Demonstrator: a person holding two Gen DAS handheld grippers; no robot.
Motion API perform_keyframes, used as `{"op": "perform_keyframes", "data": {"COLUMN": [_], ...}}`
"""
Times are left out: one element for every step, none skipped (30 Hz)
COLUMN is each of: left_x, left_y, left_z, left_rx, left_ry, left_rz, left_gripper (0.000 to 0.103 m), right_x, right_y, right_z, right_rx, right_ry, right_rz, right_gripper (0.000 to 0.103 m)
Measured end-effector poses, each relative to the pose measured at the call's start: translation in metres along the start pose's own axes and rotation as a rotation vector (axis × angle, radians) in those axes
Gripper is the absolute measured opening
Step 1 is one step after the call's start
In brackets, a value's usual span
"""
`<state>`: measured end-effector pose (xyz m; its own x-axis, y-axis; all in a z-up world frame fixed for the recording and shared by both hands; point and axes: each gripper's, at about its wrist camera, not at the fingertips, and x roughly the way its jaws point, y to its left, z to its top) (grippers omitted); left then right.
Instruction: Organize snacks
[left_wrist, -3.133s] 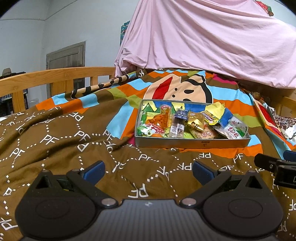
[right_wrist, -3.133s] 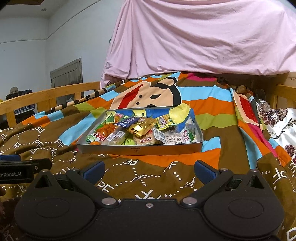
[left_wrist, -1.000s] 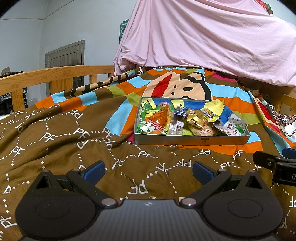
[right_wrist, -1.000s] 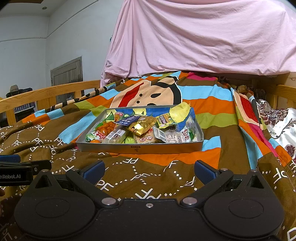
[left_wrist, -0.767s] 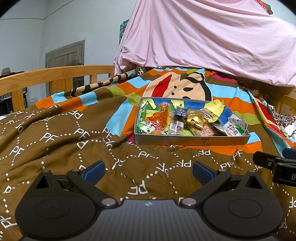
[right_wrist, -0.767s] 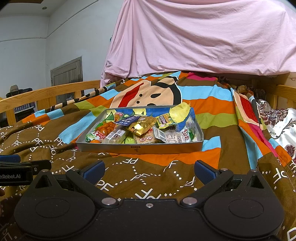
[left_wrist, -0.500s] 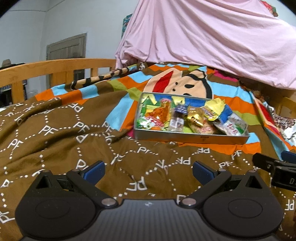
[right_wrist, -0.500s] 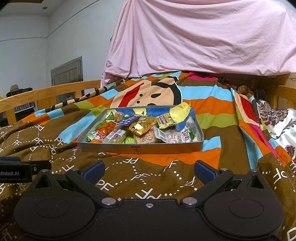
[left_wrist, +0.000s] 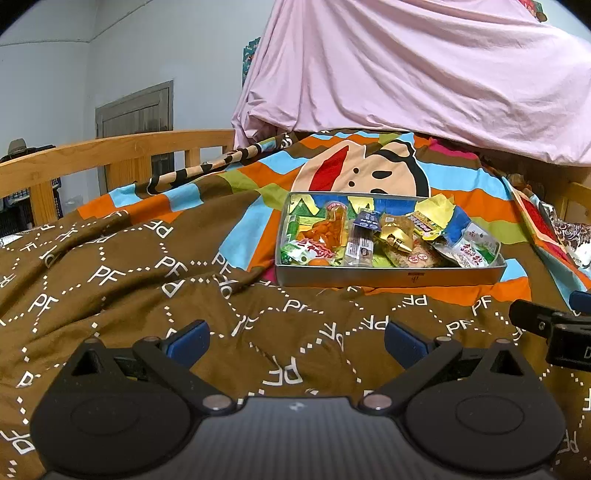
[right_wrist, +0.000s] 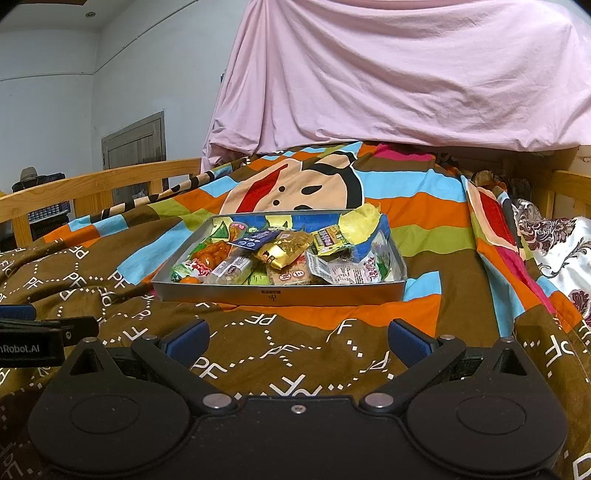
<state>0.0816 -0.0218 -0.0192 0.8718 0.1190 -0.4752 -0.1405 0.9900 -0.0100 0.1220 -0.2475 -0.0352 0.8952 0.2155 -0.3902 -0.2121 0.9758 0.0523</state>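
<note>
A shallow grey metal tray sits on the bed, heaped with several snack packets: a gold packet, an orange snack bag, a yellow packet and a white and green packet. My left gripper is open and empty, low over the blanket in front of the tray. My right gripper is open and empty too, just short of the tray's near wall.
A brown and striped cartoon blanket covers the bed. A wooden bed rail runs along the left. A pink sheet hangs behind the tray. A patterned pillow lies at the right.
The left gripper has shifted slightly, so the tray sits a little further right and lower in its view. The right gripper has hardly moved. Both stay open.
</note>
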Motion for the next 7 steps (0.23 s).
{"op": "perform_keyframes", "data": {"left_x": [0.0, -0.0003, -0.0004, -0.0005, -0.0004, -0.0003, -0.0001], "left_y": [-0.0003, -0.0007, -0.0009, -0.0009, -0.0009, -0.001, -0.0012], "left_z": [-0.0002, -0.0005, -0.0007, -0.001, -0.001, -0.001, -0.001], "left_rx": [0.002, 0.005, 0.007, 0.009, 0.008, 0.006, 0.006], "left_ry": [0.0, 0.0, 0.0, 0.0, -0.001, 0.001, 0.002], "left_rz": [0.0, 0.001, 0.002, 0.002, 0.002, 0.001, -0.003], "left_gripper": [0.103, 0.103, 0.103, 0.103, 0.103, 0.103, 0.103], "right_x": [0.0004, 0.0009, 0.0009, 0.0008, 0.001, 0.0009, 0.001], "right_y": [-0.0003, -0.0008, -0.0006, -0.0004, -0.0008, -0.0005, -0.0006], "right_z": [-0.0004, -0.0005, -0.0005, -0.0004, -0.0007, -0.0005, -0.0005], "right_rx": [-0.001, -0.002, -0.001, -0.001, -0.001, -0.001, -0.001], "right_ry": [0.0, -0.001, 0.0, 0.001, 0.001, 0.001, 0.002], "right_rz": [0.0, 0.001, 0.001, 0.001, 0.001, 0.0, 0.0], "right_gripper": [0.102, 0.102, 0.102, 0.102, 0.102, 0.102, 0.102]}}
